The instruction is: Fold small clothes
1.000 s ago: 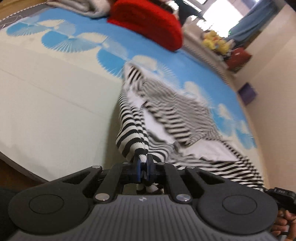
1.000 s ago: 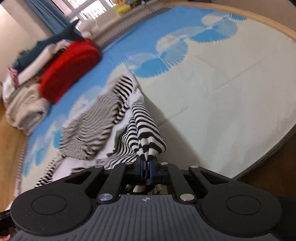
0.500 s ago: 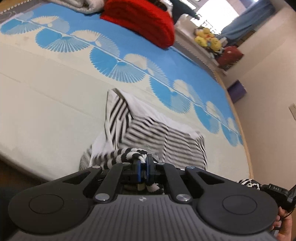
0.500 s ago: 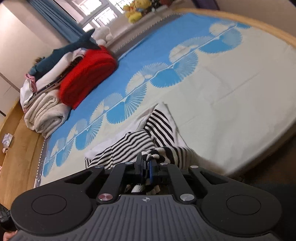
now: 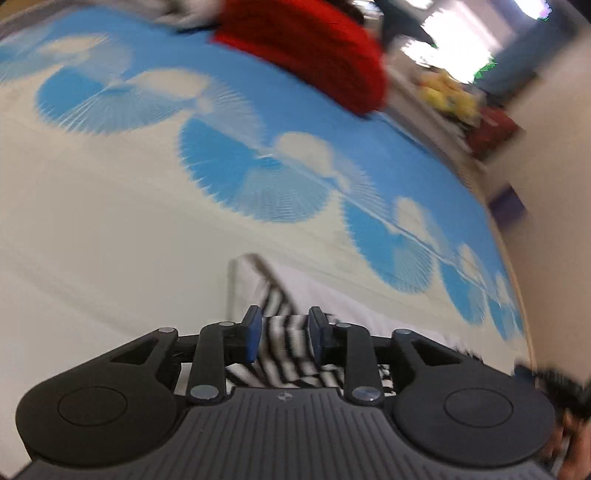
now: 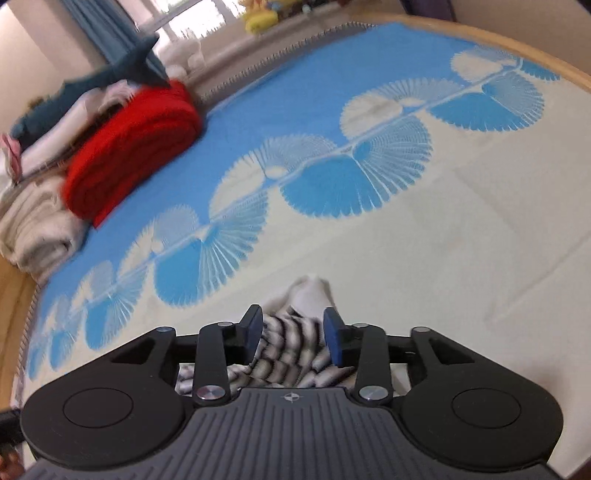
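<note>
Much blurred by motion in the left wrist view, with the far clutter by the wall unreadable; most of the striped garment [image 5: 286,343] hidden behind the left gripper [image 5: 284,334], only a pale corner and some black-and-white stripes showing on the mat [image 5: 110,221]; likewise cut off in the right wrist view, where the striped garment [image 6: 295,347] peeks out between and under the fingers of the right gripper [image 6: 295,334]. One garment, two grippers, one red folded blanket [image 6: 129,147], one blue shark toy [image 6: 110,74], one yellow plush [image 6: 260,16], a stack of pale towels [image 6: 37,229]. Half a second ago both pairs of jaws pinched tight on bunched striped cloth; now both spread wide with nothing gripped, garment lying flat on the cream part of the mat near its front edge.
</note>
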A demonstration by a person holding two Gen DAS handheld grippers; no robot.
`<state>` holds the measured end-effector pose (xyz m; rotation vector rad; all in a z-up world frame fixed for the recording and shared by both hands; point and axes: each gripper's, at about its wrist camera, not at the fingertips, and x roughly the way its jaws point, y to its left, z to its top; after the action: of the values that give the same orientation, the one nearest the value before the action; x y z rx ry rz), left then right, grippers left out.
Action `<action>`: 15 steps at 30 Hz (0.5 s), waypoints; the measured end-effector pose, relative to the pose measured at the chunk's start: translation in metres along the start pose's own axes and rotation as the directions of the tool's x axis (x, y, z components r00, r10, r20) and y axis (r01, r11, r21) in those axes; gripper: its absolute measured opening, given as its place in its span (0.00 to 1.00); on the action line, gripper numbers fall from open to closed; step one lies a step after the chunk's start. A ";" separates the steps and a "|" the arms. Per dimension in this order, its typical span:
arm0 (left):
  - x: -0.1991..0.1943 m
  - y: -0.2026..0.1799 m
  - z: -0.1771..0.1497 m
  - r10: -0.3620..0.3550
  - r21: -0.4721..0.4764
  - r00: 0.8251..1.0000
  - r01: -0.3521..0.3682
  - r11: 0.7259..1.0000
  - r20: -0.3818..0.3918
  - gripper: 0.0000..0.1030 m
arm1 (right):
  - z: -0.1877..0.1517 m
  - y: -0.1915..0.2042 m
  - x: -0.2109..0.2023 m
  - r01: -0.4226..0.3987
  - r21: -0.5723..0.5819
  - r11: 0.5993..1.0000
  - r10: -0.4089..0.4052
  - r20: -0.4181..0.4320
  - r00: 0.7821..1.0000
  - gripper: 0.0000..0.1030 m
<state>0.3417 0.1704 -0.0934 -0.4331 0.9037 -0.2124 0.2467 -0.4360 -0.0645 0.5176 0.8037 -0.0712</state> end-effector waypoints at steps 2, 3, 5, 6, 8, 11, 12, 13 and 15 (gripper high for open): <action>0.000 -0.011 -0.005 -0.009 0.106 1.000 0.010 0.994 -0.010 0.53 | -0.005 0.012 0.000 0.012 -0.138 0.990 -0.012 0.003 1.000 0.42; 0.004 -0.015 -0.009 -0.008 0.154 1.000 0.012 0.988 -0.026 0.57 | -0.010 0.017 0.002 0.019 -0.206 0.978 -0.021 -0.005 1.000 0.42; 0.014 -0.022 -0.018 0.014 0.213 0.998 0.000 0.977 -0.063 0.57 | -0.025 0.025 0.009 0.022 -0.326 0.945 -0.032 -0.026 0.999 0.42; 0.020 -0.025 -0.022 0.046 0.241 0.996 -0.026 0.970 -0.078 0.57 | -0.032 0.029 0.014 0.023 -0.374 0.927 -0.041 -0.039 0.998 0.42; 0.030 -0.031 -0.028 0.089 0.291 0.992 -0.060 0.955 -0.086 0.57 | -0.046 0.039 0.022 0.024 -0.477 0.878 -0.060 -0.059 0.997 0.42; 0.046 -0.036 -0.031 0.108 0.316 0.990 -0.073 0.946 -0.095 0.64 | -0.058 0.055 0.029 -0.012 -0.562 0.827 -0.029 -0.065 0.997 0.46; 0.051 -0.040 -0.032 0.125 0.332 0.988 -0.087 0.939 -0.096 0.65 | -0.061 0.059 0.031 -0.031 -0.573 0.819 -0.018 -0.080 0.997 0.48; 0.057 -0.044 -0.033 0.143 0.355 0.985 -0.102 0.929 -0.093 0.65 | -0.064 0.065 0.034 -0.052 -0.589 0.807 -0.006 -0.096 0.995 0.48; 0.067 -0.051 -0.036 0.175 0.404 0.981 -0.126 0.906 -0.087 0.65 | -0.071 0.076 0.039 -0.089 -0.617 0.782 0.020 -0.117 0.993 0.50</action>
<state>0.3542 0.0908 -0.1375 0.0293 0.9809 -0.2753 0.2462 -0.3314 -0.1012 -0.0915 0.8578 0.2762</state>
